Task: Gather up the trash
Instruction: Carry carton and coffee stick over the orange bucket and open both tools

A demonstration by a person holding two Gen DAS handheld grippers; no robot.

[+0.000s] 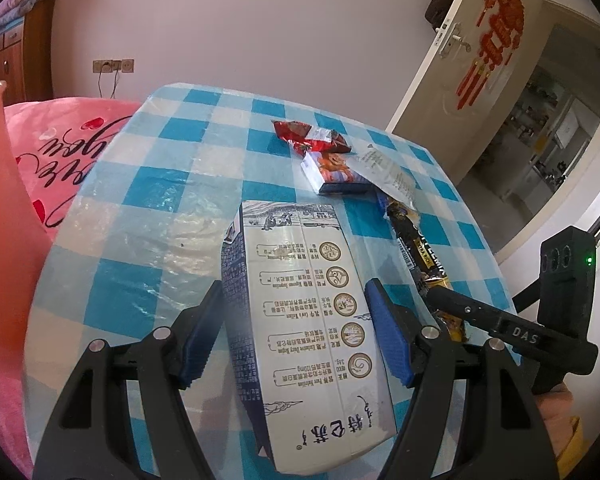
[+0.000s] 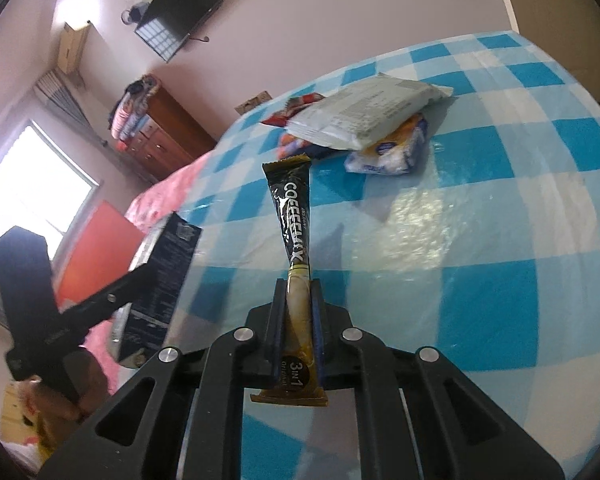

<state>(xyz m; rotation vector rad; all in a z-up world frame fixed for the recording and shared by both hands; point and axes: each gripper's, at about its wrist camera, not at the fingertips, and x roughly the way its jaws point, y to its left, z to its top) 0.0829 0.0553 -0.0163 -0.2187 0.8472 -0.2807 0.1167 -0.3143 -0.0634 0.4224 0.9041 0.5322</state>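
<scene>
while both jaws grip, table edge (image 1: 496, 268) lies near.

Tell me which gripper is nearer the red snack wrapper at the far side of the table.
Left, though only slightly. The left gripper, holding the milk carton, points toward the red wrapper; the right gripper grips the coffee stick slightly farther away.

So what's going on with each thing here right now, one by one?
Left gripper: clamped on the milk carton.
Milk carton: held.
Right gripper: shut on the coffee sachet.
Coffee sachet: held, sticking forward.
White packet: lying atop other wrappers.
Door: open.
</scene>
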